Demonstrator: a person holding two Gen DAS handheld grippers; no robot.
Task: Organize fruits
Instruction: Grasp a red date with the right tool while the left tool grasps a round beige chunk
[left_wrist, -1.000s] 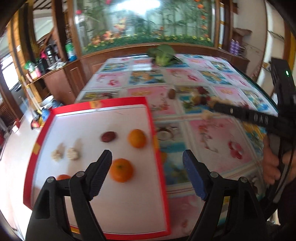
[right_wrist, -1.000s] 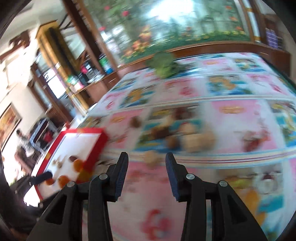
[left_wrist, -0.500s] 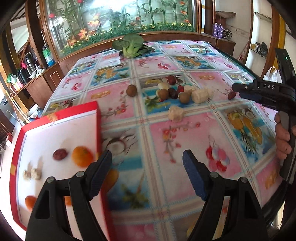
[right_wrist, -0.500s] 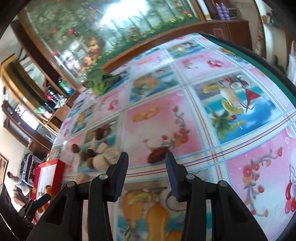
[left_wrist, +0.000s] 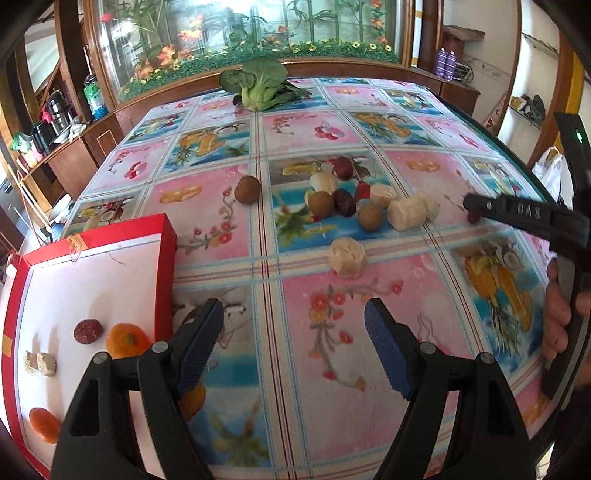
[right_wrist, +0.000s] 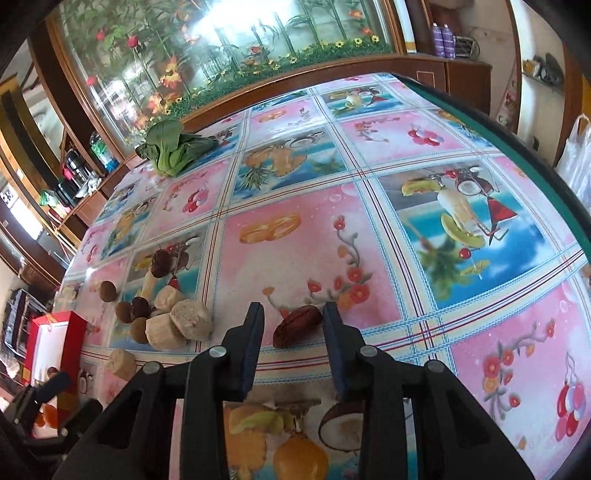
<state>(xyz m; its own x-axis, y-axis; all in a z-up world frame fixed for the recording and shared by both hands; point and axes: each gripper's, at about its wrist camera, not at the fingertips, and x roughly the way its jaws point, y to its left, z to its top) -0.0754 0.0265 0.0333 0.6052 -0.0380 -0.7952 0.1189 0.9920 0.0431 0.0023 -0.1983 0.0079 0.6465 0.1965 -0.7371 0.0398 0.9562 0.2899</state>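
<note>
A red-rimmed white tray (left_wrist: 162, 243) at the left holds an orange (left_wrist: 125, 339), a red date (left_wrist: 87, 331), pale chunks (left_wrist: 40, 363) and a red fruit (left_wrist: 44, 424). A cluster of brown longans (left_wrist: 320, 204), dark dates and white chunks (left_wrist: 406, 214) lies mid-table. My left gripper (left_wrist: 293, 343) is open and empty above the tablecloth, right of the tray. My right gripper (right_wrist: 291, 321) is open, its jaws on either side of a lone red date (right_wrist: 297, 325) on the table; it also shows in the left wrist view (left_wrist: 472, 206).
A bok choy (left_wrist: 258, 83) lies at the table's far edge. A single white chunk (left_wrist: 347, 256) sits in front of the cluster. A lone longan (left_wrist: 247, 189) lies left of it. The table's right edge (right_wrist: 517, 147) is dark green. Cabinets surround the table.
My left gripper has swung right, off the tray, and now hangs over the tablecloth. My right gripper has moved down to the lone red date, which now sits between its open jaws.
</note>
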